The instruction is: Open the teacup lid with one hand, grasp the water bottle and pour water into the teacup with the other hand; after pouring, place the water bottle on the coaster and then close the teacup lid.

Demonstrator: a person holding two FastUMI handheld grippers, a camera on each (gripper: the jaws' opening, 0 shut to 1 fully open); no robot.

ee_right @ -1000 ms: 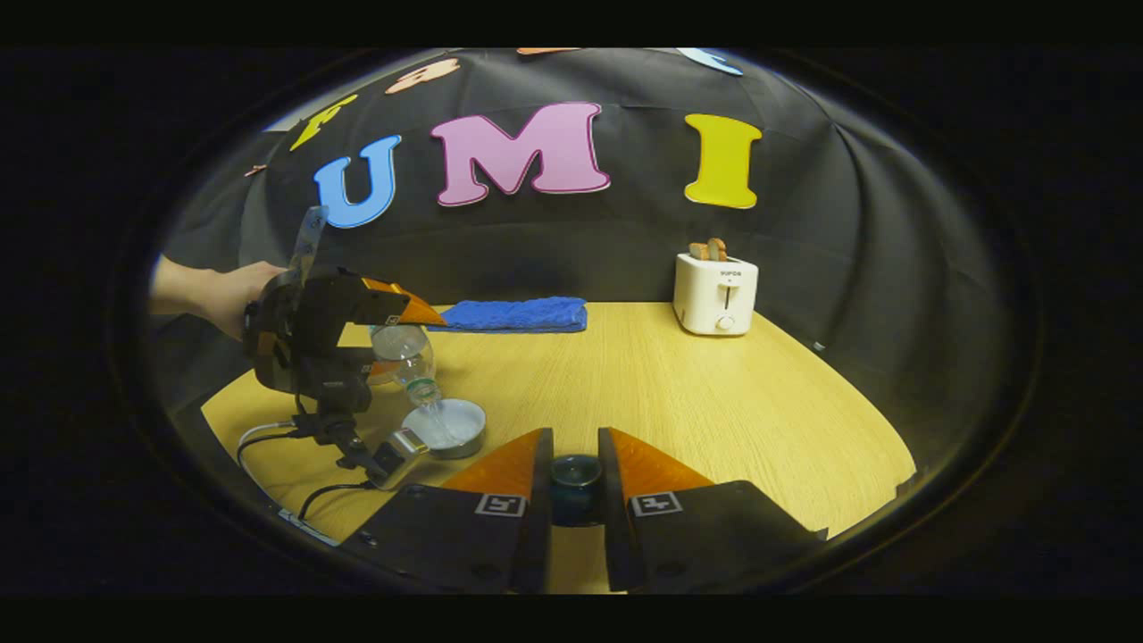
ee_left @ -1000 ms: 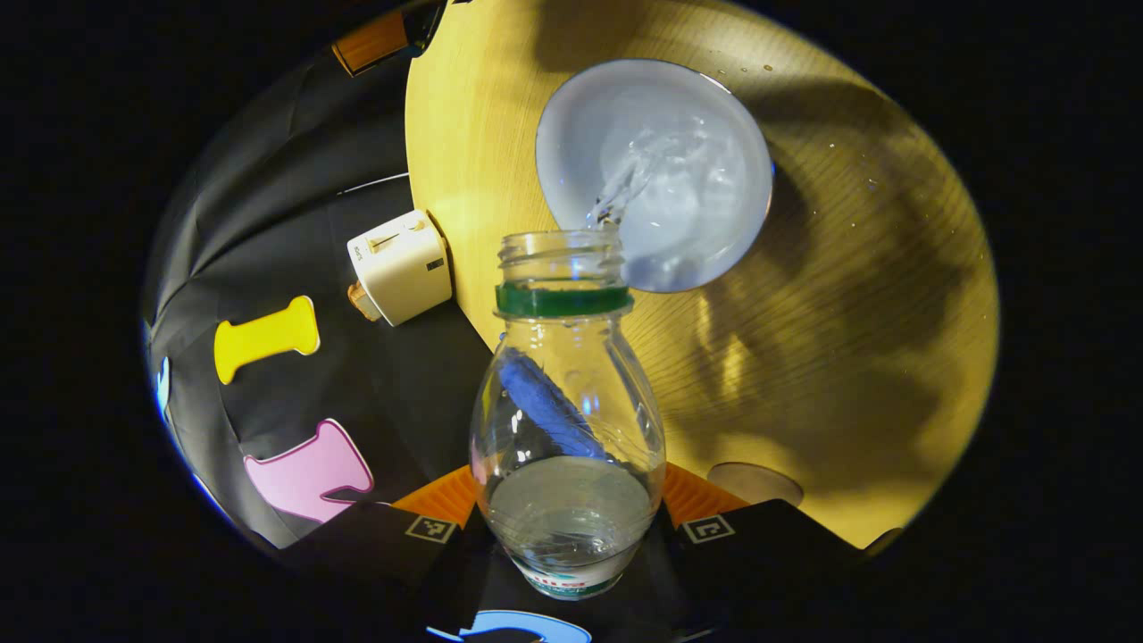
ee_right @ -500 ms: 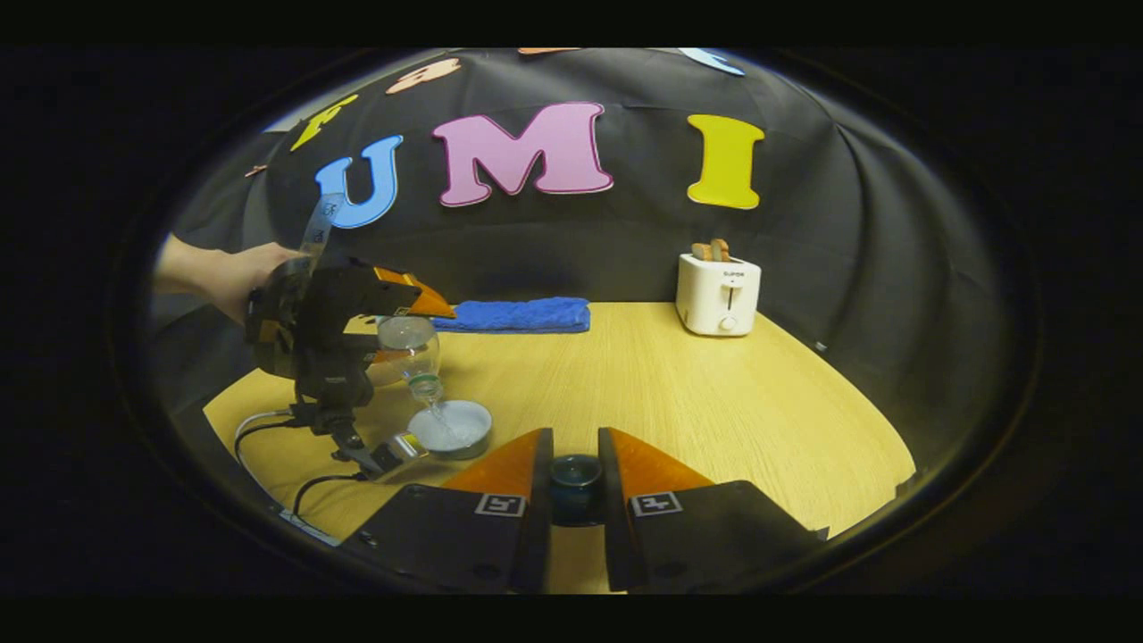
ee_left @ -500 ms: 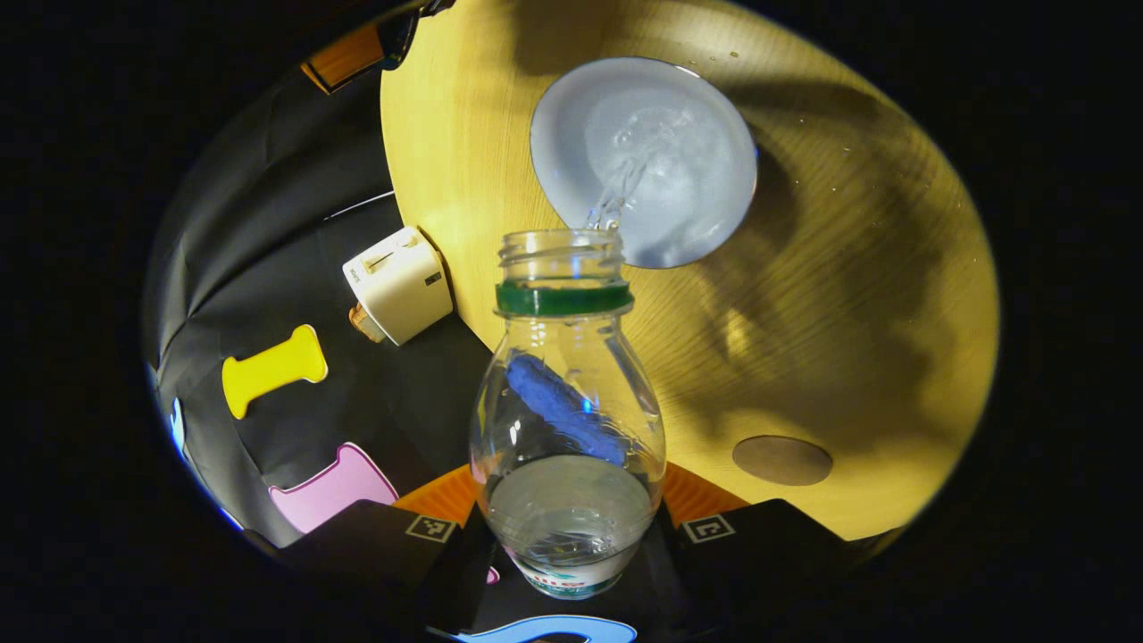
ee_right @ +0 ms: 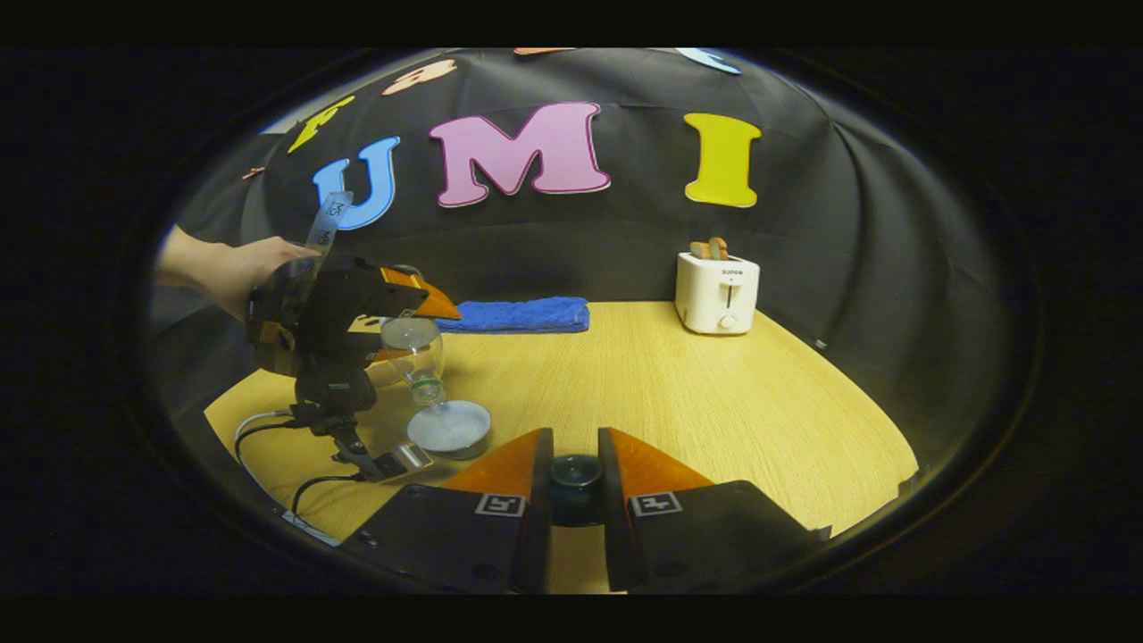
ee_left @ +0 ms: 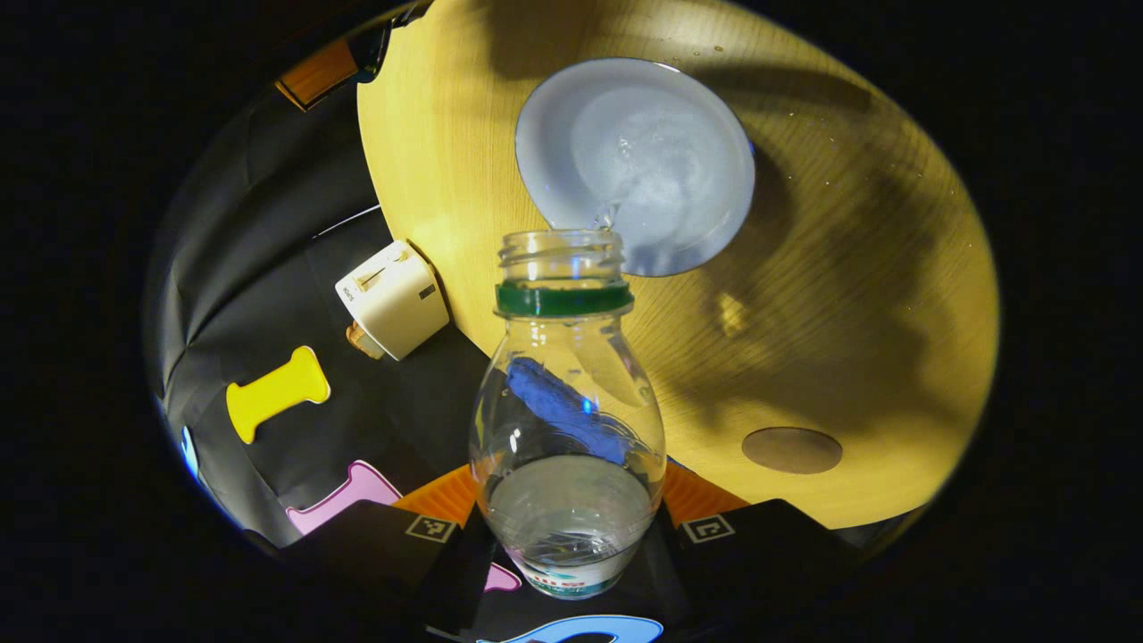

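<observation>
In the left gripper view the left gripper (ee_left: 571, 536) has both fingers pressed on the belly of the water bottle (ee_left: 568, 420), which is tipped mouth-down toward the open teacup (ee_left: 636, 165). And the stream has thinned: half a second ago a clear rope of water ran from the bottle's mouth into the cup, now only a short trickle shows at the lip, while the cup has slid a touch left and the coaster (ee_left: 792, 449) has come fully into sight at lower right on the wooden table (ee_left: 875, 268). My read: the pour is about finished, and that bare coaster is the next stop. A toaster (ee_left: 393, 299) sits off the far edge of the action, well apart, and droplets speckle the wood beyond the cup. Over to the right gripper view: the right gripper (ee_right: 576, 482) stays clamped on the dark teacup lid (ee_right: 576, 471), held low and clear, just as it was a second ago. Farther off, a hand (ee_right: 237, 272) carries the other gripper, now lifted slightly, bottle neck over the cup. A blue towel (ee_right: 518, 314) lies at the back, out of the way; cables trail near the table's left edge.
</observation>
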